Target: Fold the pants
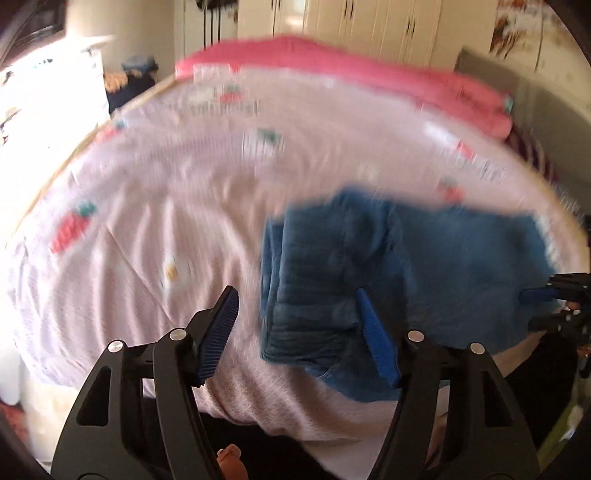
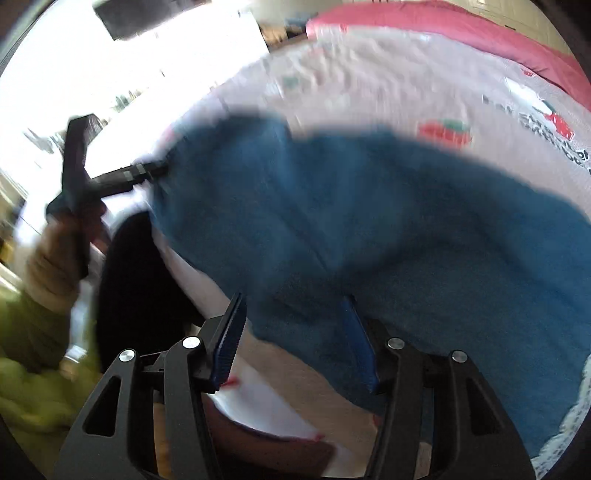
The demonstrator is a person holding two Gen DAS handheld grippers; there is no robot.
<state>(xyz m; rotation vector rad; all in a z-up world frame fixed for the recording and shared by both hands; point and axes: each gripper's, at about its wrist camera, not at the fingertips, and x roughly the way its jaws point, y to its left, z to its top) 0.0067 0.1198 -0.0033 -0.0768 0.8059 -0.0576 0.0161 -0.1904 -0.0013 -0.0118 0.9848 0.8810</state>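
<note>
The blue pants [image 1: 424, 254] lie in a folded bundle on the pale pink strawberry-print bedspread [image 1: 166, 206], near the bed's front edge. My left gripper [image 1: 295, 295] hovers over their left end, open, its pads apart and pressing on nothing. My right gripper [image 1: 543, 293] shows at the right edge of the left wrist view, by the pants' other end. In the right wrist view the pants [image 2: 369, 221] fill the middle. My right gripper [image 2: 293, 299] stands open above their near edge. The left gripper [image 2: 147, 171] is small at the cloth's far left corner.
A bright pink folded blanket [image 1: 388, 77] lies along the bed's far side. Cream wardrobe doors [image 1: 369, 22] stand behind it. Strong window glare [image 2: 110, 74] washes out the left. A hand and green sleeve [image 2: 33, 332] hold the left gripper. The bed's front edge [image 1: 295, 424] drops off close by.
</note>
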